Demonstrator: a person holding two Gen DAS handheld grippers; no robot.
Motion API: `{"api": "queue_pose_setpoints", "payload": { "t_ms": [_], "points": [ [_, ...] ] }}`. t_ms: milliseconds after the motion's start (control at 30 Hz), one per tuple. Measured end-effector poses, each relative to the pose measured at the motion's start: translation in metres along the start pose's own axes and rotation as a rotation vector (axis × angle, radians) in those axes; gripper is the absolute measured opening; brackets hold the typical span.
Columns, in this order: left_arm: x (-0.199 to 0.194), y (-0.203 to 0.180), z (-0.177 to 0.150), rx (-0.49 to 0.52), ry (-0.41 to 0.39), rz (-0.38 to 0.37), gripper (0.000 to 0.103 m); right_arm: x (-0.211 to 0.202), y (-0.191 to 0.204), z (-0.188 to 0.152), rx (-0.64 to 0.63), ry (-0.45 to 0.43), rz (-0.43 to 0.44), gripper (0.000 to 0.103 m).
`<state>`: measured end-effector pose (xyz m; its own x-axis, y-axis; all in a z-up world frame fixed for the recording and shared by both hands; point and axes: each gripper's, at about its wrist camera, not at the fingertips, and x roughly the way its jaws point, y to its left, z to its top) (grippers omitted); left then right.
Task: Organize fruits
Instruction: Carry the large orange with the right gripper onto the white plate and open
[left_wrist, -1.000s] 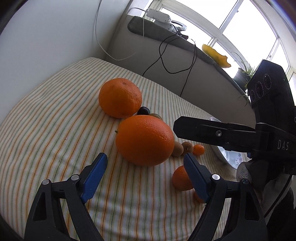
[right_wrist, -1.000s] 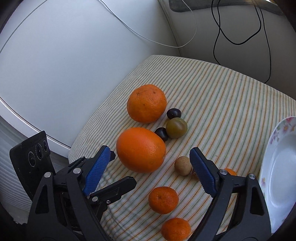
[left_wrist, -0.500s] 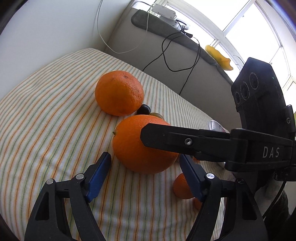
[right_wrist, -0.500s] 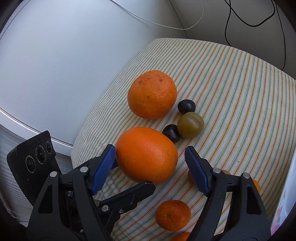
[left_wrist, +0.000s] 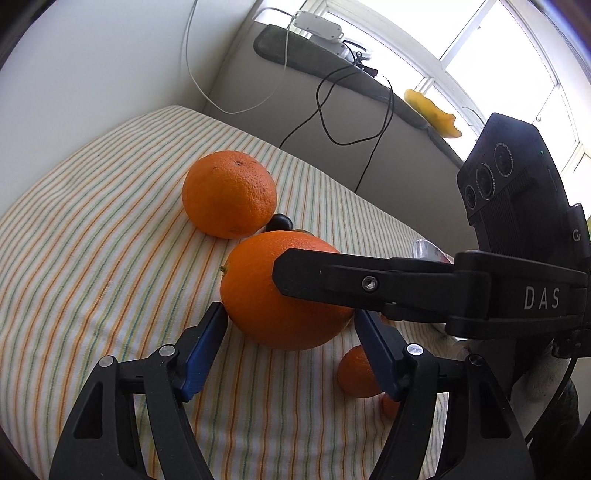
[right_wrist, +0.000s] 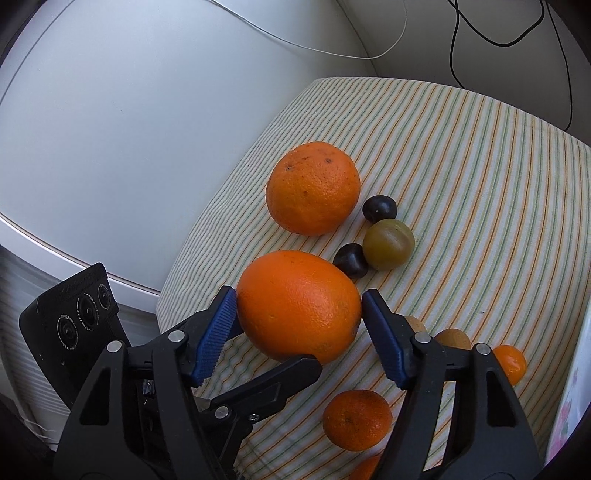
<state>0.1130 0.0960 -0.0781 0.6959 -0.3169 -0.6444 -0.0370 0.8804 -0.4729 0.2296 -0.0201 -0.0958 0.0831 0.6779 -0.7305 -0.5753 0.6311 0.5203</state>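
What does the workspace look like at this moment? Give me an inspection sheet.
Surface: striped cloth, bare at the far end.
Job's things: near orange, far orange, two dark plums, green plum, mandarin, plate at the edge.
Clutter: nothing seen.
Grippers: right gripper open, pads bracketing the near orange; left gripper open, just short of it.
Cables: black cable and white cable on the wall.
Surroundings: window ledge, yellow object.

I'm seeing a striped cloth (right_wrist: 480, 155) lying over the table, and sitting on it are two oranges (right_wrist: 313, 187), two dark plums (right_wrist: 379, 208), a green plum (right_wrist: 388, 243) and mandarins (right_wrist: 357, 420).
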Motion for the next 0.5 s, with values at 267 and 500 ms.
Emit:
{"api": "queue_pose_setpoints", "payload": {
  "t_ms": [267,500],
  "points": [
    [-0.008,-0.017,0.001,0.037,-0.019,0.0,0.071,-0.028,-0.003,-0.008,0.002,-0.044,0.008,0.073],
    [-0.004,-0.048,0.006,0.09,-0.026,-0.02,0.071,-0.069,-0.012,-0.019,0.014,-0.106,-0.001,0.073]
  ]
}}
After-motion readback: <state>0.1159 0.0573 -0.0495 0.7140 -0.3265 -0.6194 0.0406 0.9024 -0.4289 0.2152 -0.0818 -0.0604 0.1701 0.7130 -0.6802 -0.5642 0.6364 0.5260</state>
